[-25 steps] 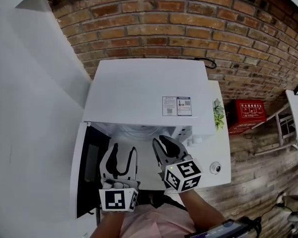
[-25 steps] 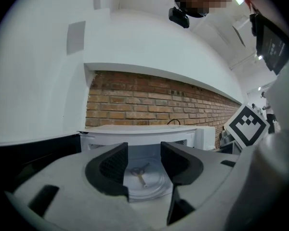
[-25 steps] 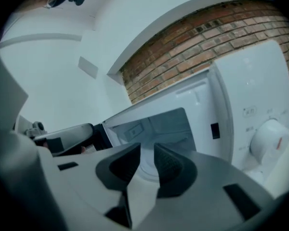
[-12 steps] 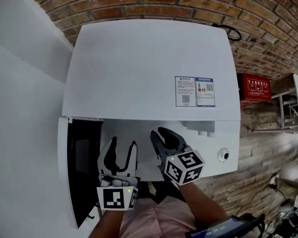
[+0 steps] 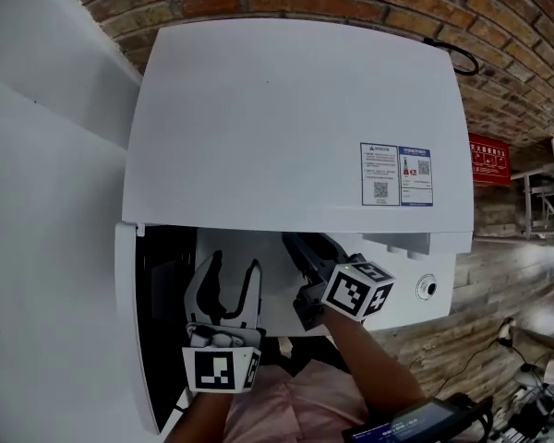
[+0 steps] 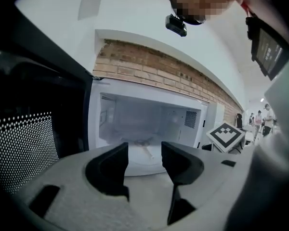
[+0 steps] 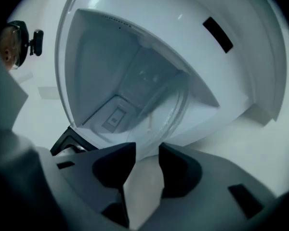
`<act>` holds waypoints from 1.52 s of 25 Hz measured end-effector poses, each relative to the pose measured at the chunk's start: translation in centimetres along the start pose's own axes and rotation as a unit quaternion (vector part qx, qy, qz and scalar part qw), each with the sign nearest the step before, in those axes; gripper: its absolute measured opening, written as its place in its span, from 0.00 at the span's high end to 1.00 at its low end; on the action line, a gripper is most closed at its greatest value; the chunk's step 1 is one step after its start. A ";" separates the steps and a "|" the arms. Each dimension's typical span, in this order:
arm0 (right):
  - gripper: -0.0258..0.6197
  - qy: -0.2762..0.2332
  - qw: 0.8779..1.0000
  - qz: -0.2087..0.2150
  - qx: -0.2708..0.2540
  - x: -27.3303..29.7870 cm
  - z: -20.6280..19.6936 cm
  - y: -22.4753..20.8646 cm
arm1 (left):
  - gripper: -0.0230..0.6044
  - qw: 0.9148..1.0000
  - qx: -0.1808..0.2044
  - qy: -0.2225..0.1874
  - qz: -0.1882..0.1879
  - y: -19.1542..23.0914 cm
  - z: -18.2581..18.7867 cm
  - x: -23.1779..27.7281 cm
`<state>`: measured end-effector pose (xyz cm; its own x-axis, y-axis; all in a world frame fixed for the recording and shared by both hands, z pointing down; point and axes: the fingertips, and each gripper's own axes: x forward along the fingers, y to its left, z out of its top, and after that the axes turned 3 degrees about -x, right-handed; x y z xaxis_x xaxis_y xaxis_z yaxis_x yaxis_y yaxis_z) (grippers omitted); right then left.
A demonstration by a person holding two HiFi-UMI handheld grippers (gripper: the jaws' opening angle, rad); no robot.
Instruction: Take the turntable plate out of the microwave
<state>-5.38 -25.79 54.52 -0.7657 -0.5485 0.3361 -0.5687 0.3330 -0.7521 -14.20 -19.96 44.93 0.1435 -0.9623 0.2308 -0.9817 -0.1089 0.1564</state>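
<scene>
Turntable plate [image 6: 140, 146] is lying flat, face up, on the cavity floor of the microwave [image 5: 286, 118], just ahead of both grippers. Left gripper [image 6: 144, 150] is hovering at the cavity mouth, its jaws apart and empty. Right gripper [image 7: 147, 153], rolled sideways, is opening its jaws just short of the round plate's rim, with nothing between them. Door [image 6: 29, 143] is standing open to the left of the left gripper.
</scene>
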 end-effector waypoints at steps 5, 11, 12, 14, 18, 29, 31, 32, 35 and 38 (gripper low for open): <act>0.82 -0.008 0.998 0.005 0.056 -0.1 0.0 -0.2 | 0.61 1.000 -0.005 0.005 -0.003 0.3 -0.2 0.0; 0.84 -0.013 0.996 0.025 0.082 -1.6 -1.7 0.5 | 0.62 1.000 -0.001 0.001 -0.005 0.1 0.3 -0.1; 0.84 -0.013 0.996 0.026 0.082 -1.9 -2.1 0.7 | 0.62 1.000 -0.002 0.001 -0.004 0.1 0.2 -0.2; 0.84 -0.010 0.996 0.028 0.083 -2.4 -2.7 0.9 | 0.62 1.000 -0.002 0.001 -0.002 0.1 0.2 -0.3; 0.83 -0.004 0.997 0.034 0.075 -3.0 -3.6 1.2 | 0.62 1.000 0.001 0.000 0.000 0.1 0.1 -0.5; 0.72 -0.055 0.986 0.097 0.125 0.6 0.2 0.9 | 0.62 1.000 0.007 -0.006 0.001 0.4 0.9 -1.1; 0.84 -0.053 0.985 0.084 0.139 0.5 -0.2 0.3 | 0.62 1.000 0.007 -0.001 0.002 0.4 0.7 -1.4; 0.85 -0.052 0.985 0.086 0.141 0.4 -0.5 0.5 | 0.62 1.000 0.007 0.000 0.002 0.4 0.6 -1.5; 0.85 -0.048 0.984 0.101 0.142 -0.4 -1.8 1.4 | 0.62 1.000 0.005 -0.001 0.005 0.6 0.4 -1.6; 0.85 -0.022 0.988 0.078 0.133 -1.6 -3.9 1.2 | 0.62 1.000 0.005 -0.003 0.008 0.8 0.5 -1.6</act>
<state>-6.01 -21.55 55.33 -0.8203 -0.5418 0.1833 -0.3412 0.2064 -0.9170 -15.28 -18.65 44.24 0.1278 -0.9655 0.2270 -0.9849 -0.0966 0.1436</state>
